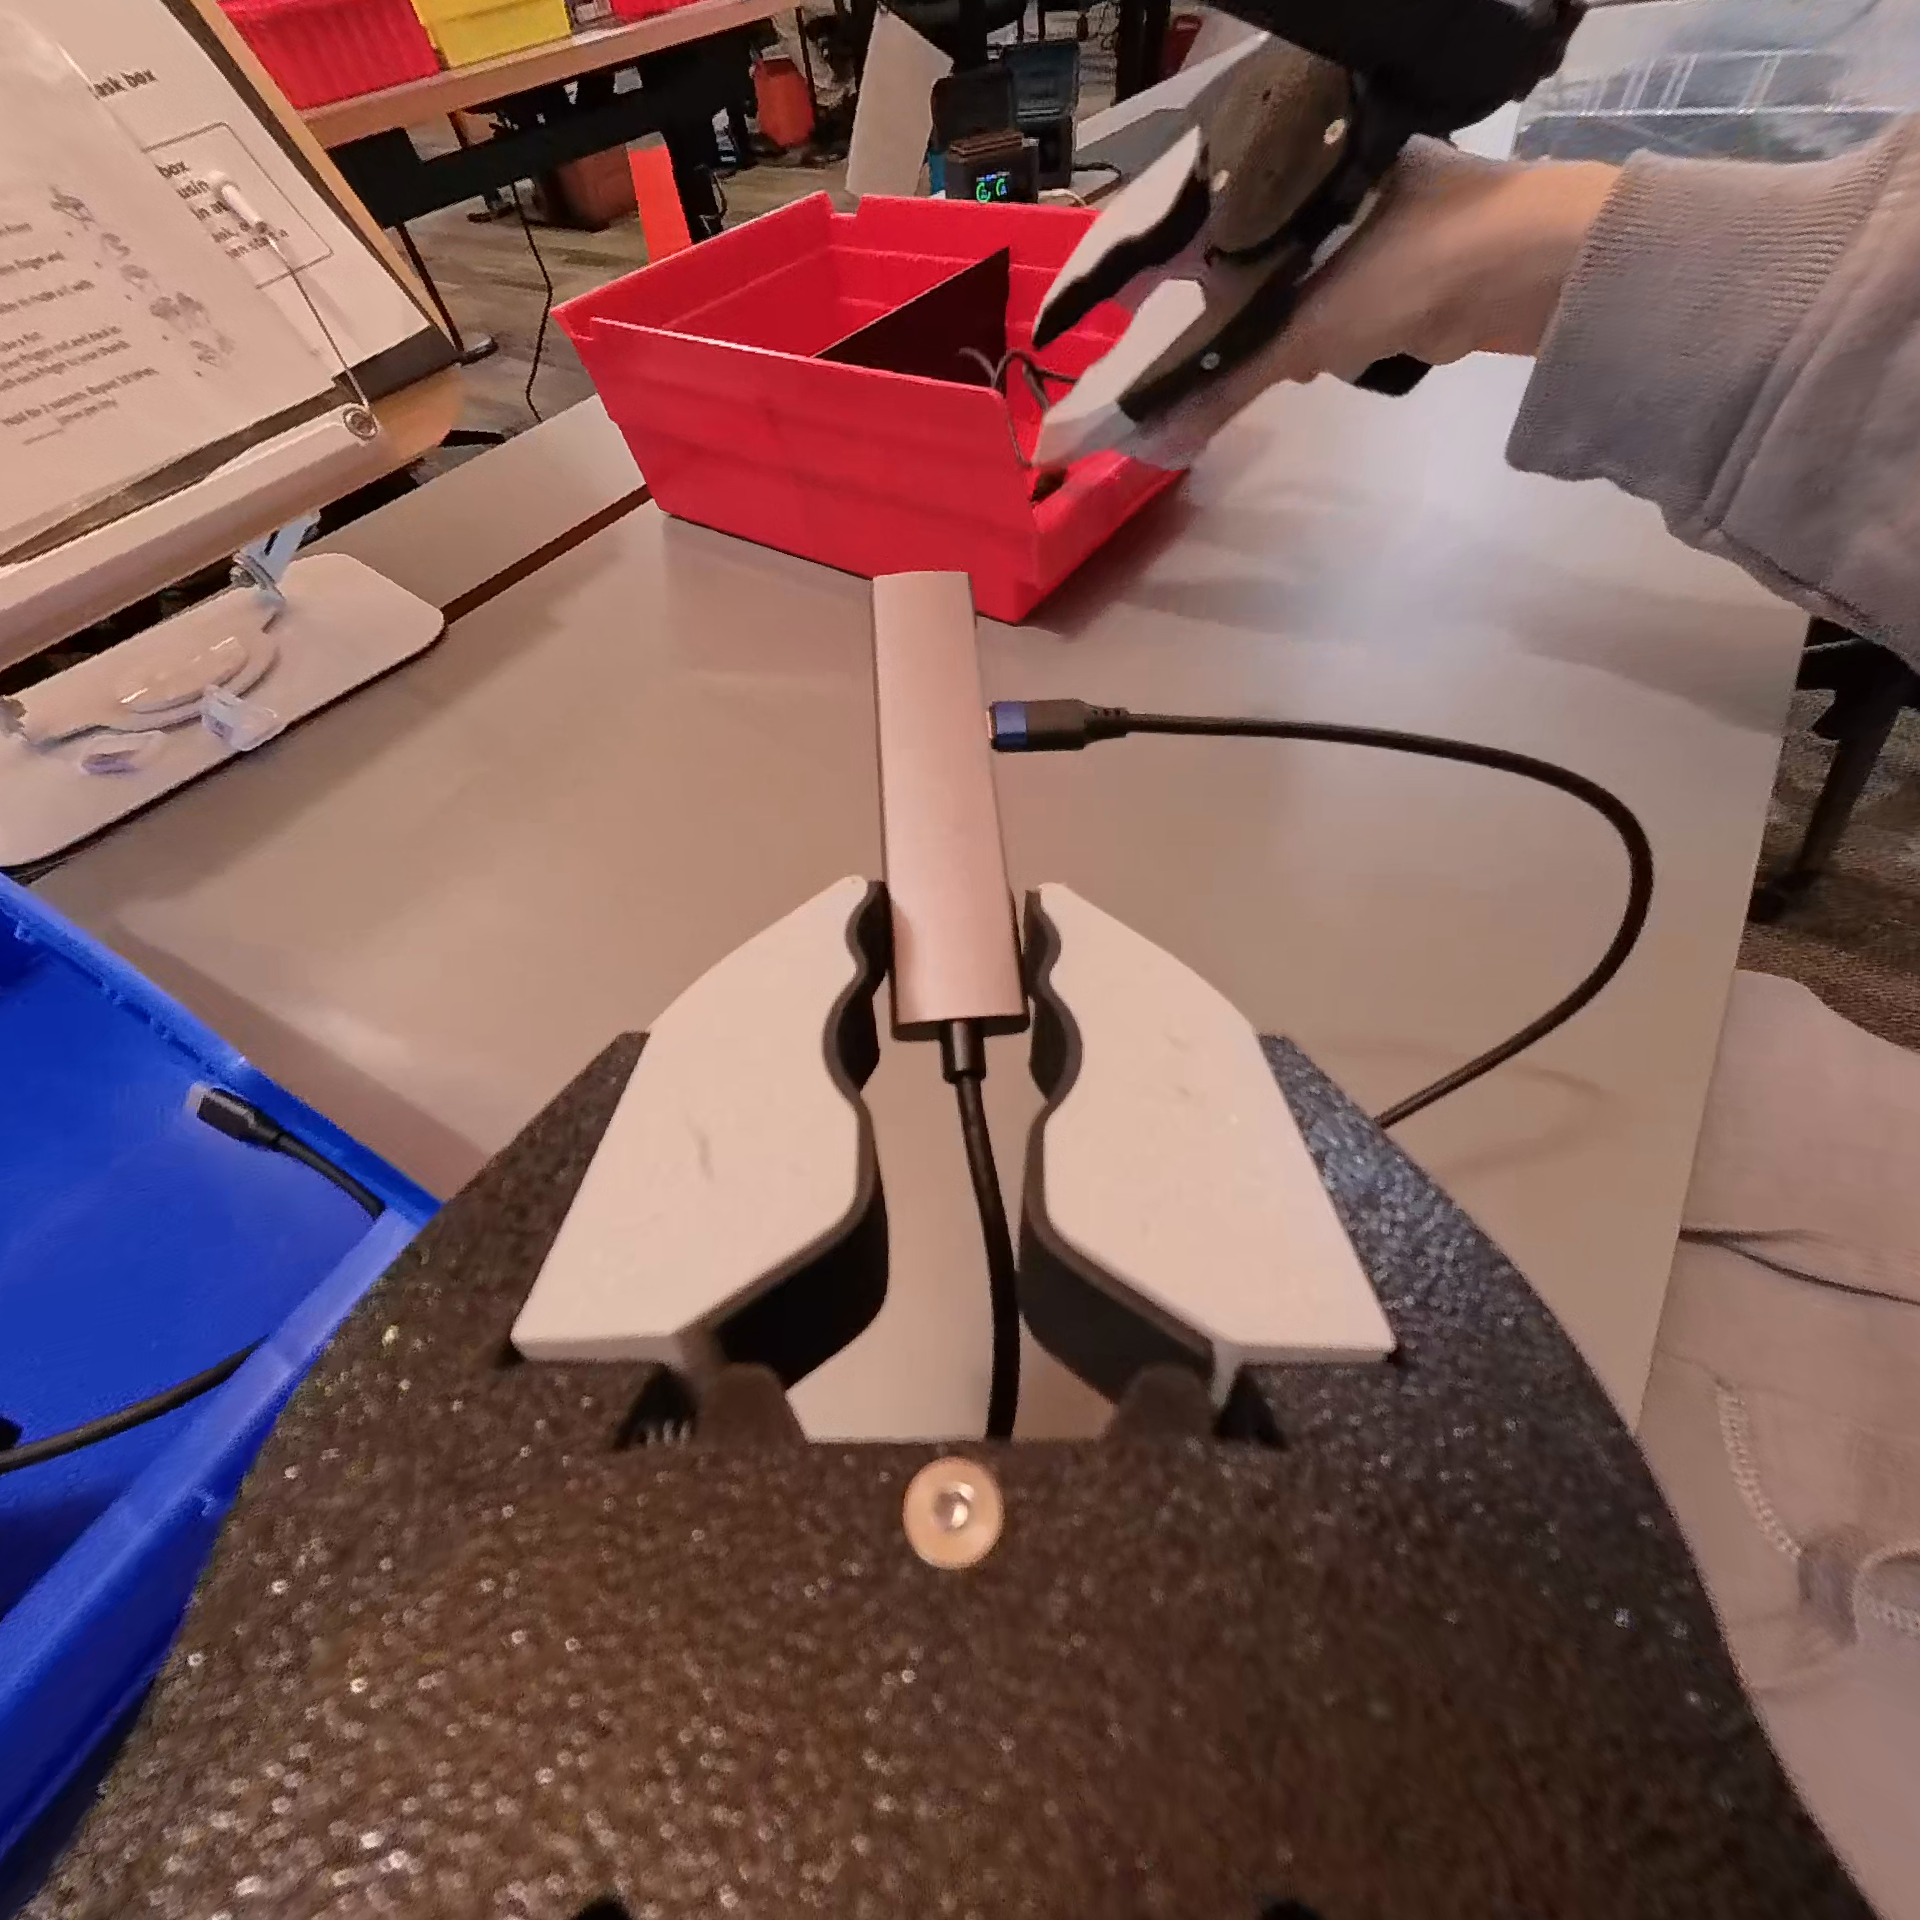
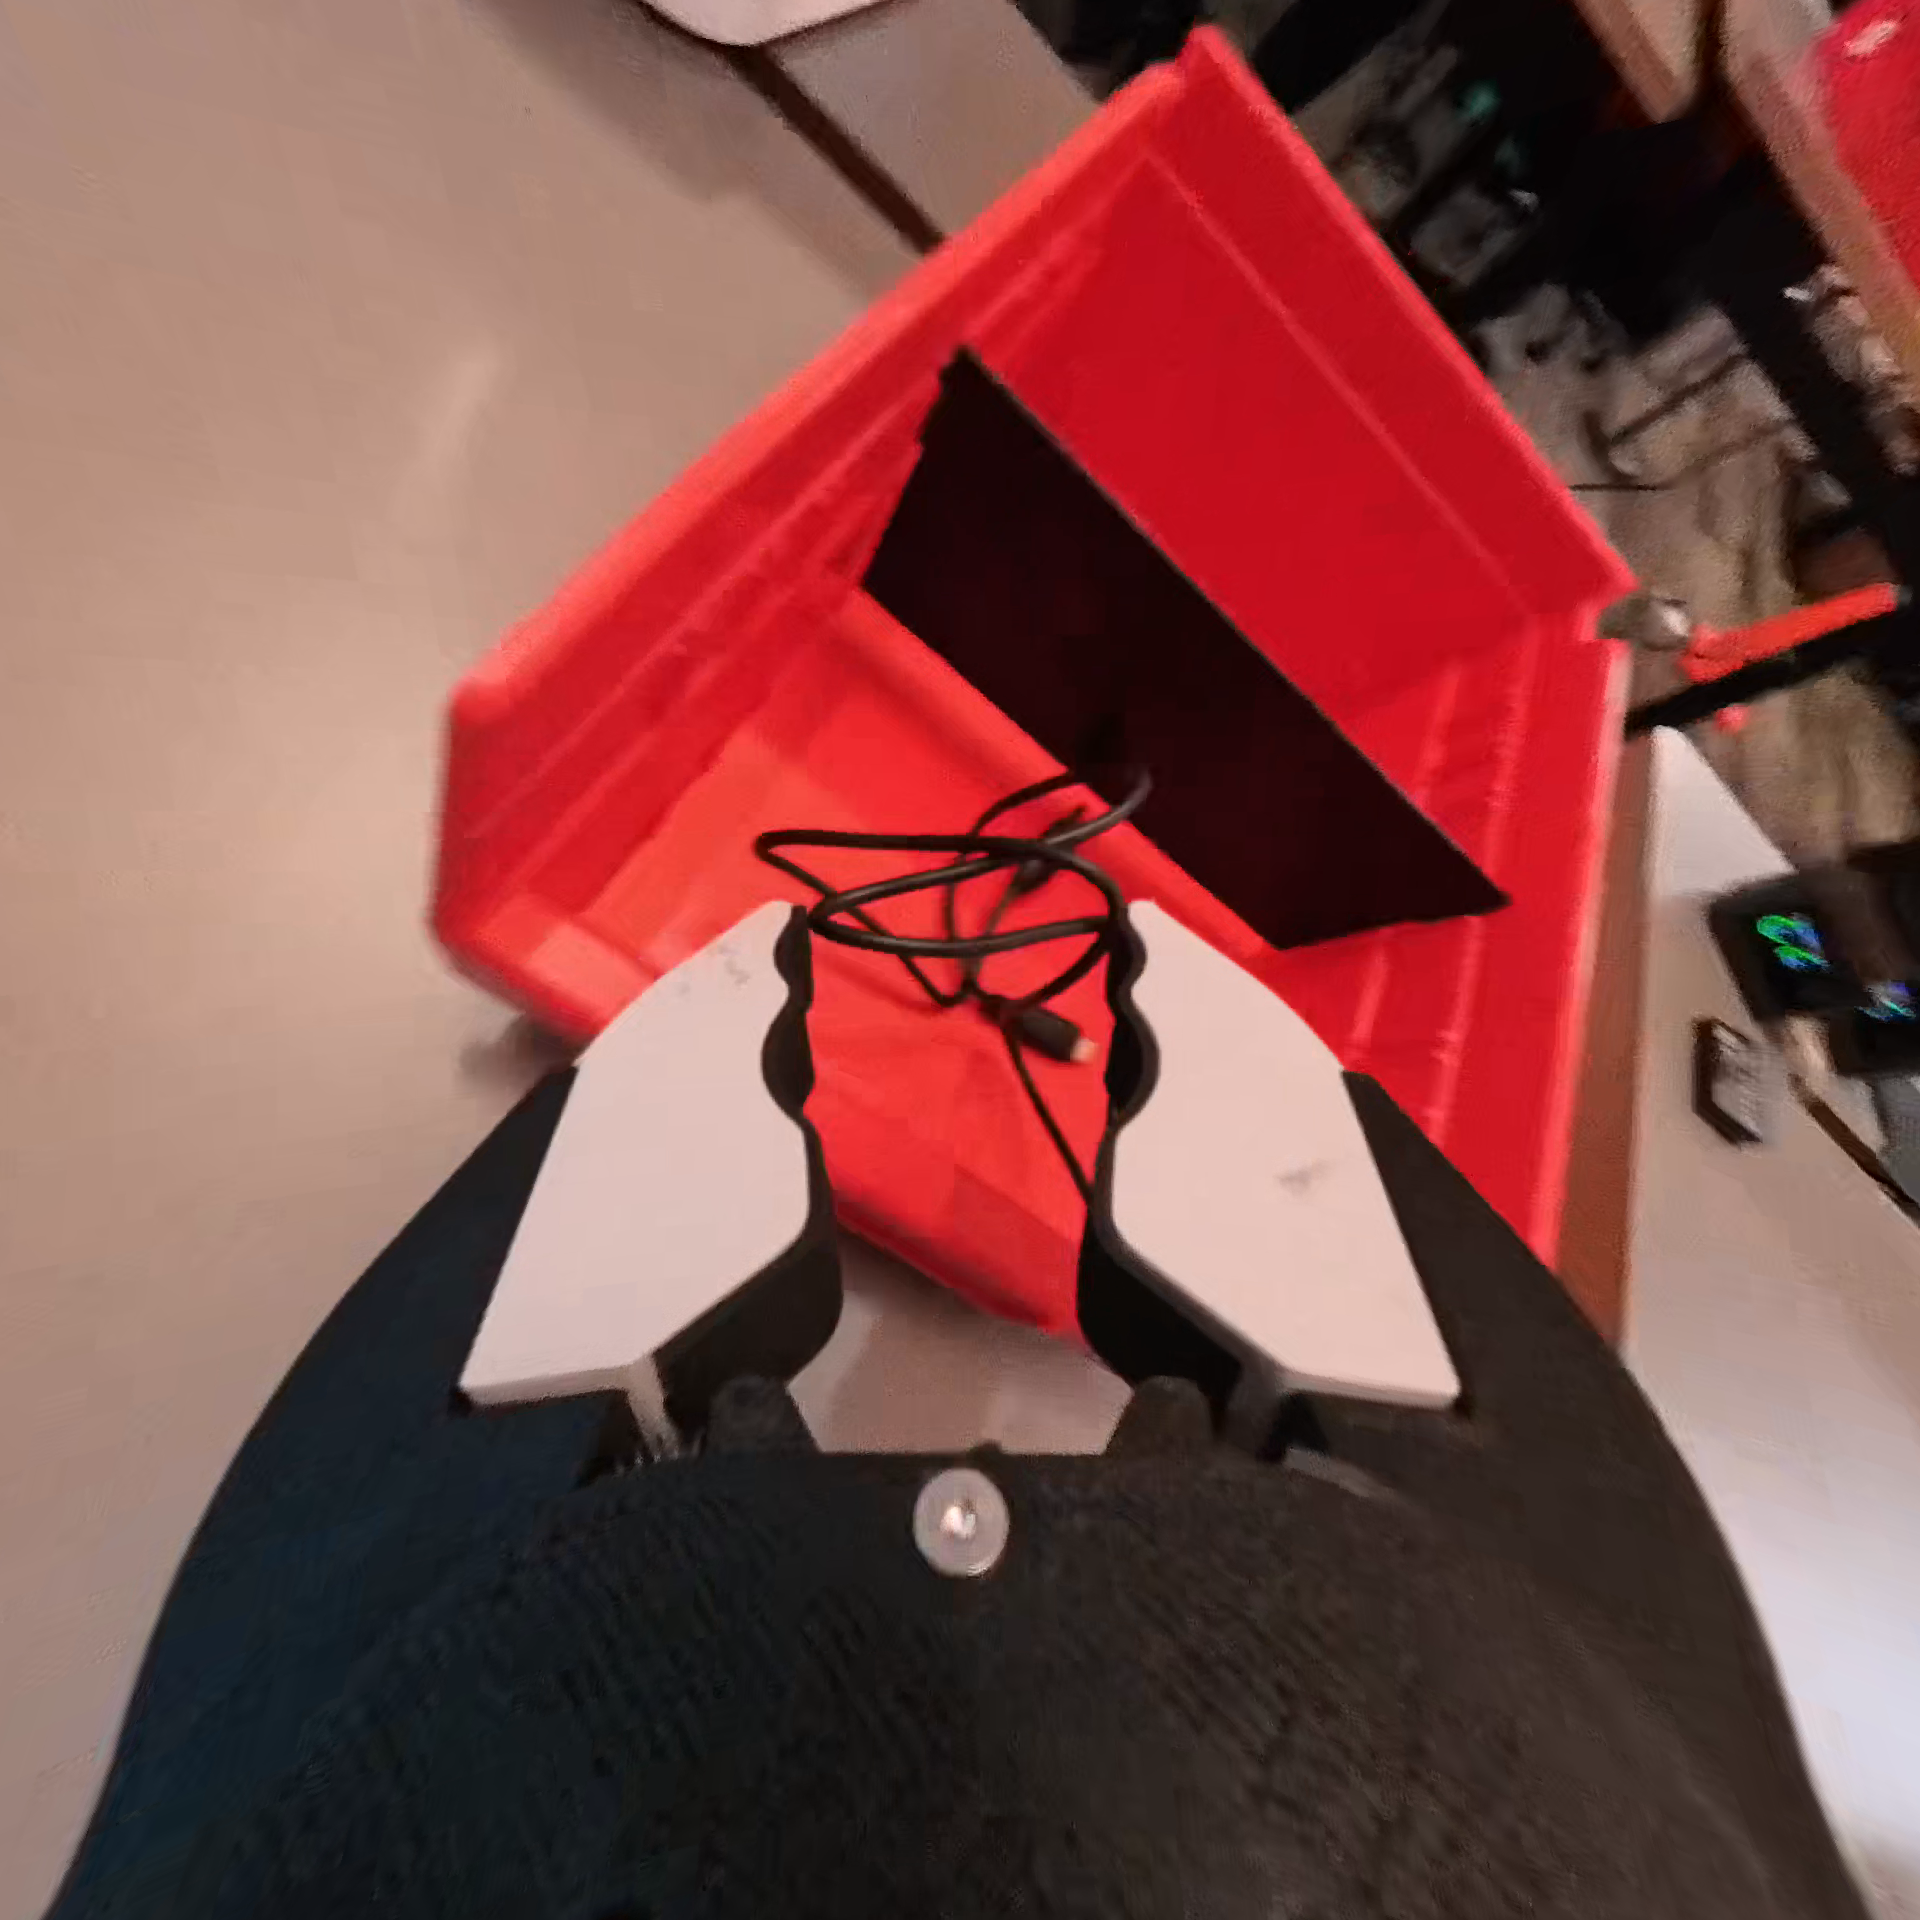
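My left gripper (image 1: 951, 904) is shut on the near end of a slim metallic-grey hub (image 1: 925, 727) that lies lengthwise on the table. The hub's own black lead (image 1: 987, 1195) runs back between my fingers. A black cable (image 1: 1621, 831) with a blue-ringed plug (image 1: 1023, 724) meets the hub's right side. My right gripper (image 2: 961, 925) is open over the red bin (image 2: 644, 727), its fingertips around a tangled black cable (image 2: 966, 904) lying inside. The right gripper (image 1: 1049, 390) also shows in the left wrist view, at the bin's right corner.
The red bin (image 1: 810, 436) holds a slanted black divider (image 1: 935, 322). A blue bin (image 1: 125, 1247) with a black cable (image 1: 281, 1143) sits at near left. A document stand (image 1: 156, 260) is at far left. A grey sleeve (image 1: 1745, 364) reaches in from the right. The left gripper's tips are roughly 35 cm from the right gripper's.
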### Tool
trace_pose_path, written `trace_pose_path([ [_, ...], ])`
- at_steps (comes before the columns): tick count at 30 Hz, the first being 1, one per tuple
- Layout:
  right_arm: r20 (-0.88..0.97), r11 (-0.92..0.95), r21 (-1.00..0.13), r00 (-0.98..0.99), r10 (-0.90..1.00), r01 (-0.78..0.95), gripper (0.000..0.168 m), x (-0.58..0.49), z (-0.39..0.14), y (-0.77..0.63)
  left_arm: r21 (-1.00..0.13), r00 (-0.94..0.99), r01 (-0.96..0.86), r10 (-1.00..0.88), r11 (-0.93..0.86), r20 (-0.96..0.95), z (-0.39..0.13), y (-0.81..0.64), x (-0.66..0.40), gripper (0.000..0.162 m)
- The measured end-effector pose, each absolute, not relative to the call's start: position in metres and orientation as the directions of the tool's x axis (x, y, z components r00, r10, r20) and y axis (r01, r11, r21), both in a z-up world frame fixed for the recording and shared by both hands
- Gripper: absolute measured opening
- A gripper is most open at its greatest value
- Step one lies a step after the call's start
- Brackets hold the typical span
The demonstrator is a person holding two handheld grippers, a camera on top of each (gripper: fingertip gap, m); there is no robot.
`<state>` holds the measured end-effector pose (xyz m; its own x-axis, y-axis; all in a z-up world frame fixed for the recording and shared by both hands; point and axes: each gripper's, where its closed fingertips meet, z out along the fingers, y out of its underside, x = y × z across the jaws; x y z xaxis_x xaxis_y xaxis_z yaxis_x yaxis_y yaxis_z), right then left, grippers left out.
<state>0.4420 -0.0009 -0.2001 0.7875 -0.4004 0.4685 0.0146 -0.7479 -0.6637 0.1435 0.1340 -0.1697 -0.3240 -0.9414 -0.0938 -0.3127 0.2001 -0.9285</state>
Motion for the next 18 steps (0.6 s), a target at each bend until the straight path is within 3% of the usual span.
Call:
trace_pose_path([
  [1, 0.496, -0.736, -0.677, 0.732, -0.466, -0.011, 0.051, 0.456, -0.192, -0.007, -0.929, -0.324, -0.312, -0.941, 0.199, -0.092, -0.170, 0.134, 0.144, 0.025],
  [3, 0.457, -0.719, -0.691, 0.725, -0.515, -0.076, 0.054, 0.465, -0.190, -0.012, -0.930, -0.322, -0.313, -0.943, 0.194, -0.088, -0.171, 0.135, 0.144, 0.025],
  [6, 0.266, -0.694, -0.710, 0.866, -0.422, -0.120, 0.061, 0.429, -0.191, 0.004, -0.930, -0.320, -0.316, -0.944, 0.190, -0.084, -0.172, 0.135, 0.144, 0.025],
  [10, 0.267, -0.583, -0.811, 0.918, -0.295, 0.048, 0.073, 0.356, -0.151, 0.024, -0.936, -0.330, -0.302, -0.941, 0.183, -0.077, -0.169, 0.135, 0.143, 0.025],
  [12, 0.133, -0.405, -0.912, 0.977, -0.165, 0.056, 0.067, 0.294, -0.136, 0.049, -0.944, -0.343, -0.277, -0.936, 0.181, -0.079, -0.166, 0.132, 0.144, 0.025],
  [15, -0.206, -0.138, -0.968, 0.978, -0.025, -0.207, 0.057, 0.232, -0.122, 0.077, -0.962, -0.381, -0.205, -0.920, 0.181, -0.092, -0.157, 0.122, 0.145, 0.025],
  [18, -0.520, -0.009, -0.852, 0.844, 0.133, -0.524, 0.042, 0.208, -0.118, 0.093, -0.967, -0.404, -0.149, -0.905, 0.206, -0.131, -0.147, 0.113, 0.142, 0.025],
])
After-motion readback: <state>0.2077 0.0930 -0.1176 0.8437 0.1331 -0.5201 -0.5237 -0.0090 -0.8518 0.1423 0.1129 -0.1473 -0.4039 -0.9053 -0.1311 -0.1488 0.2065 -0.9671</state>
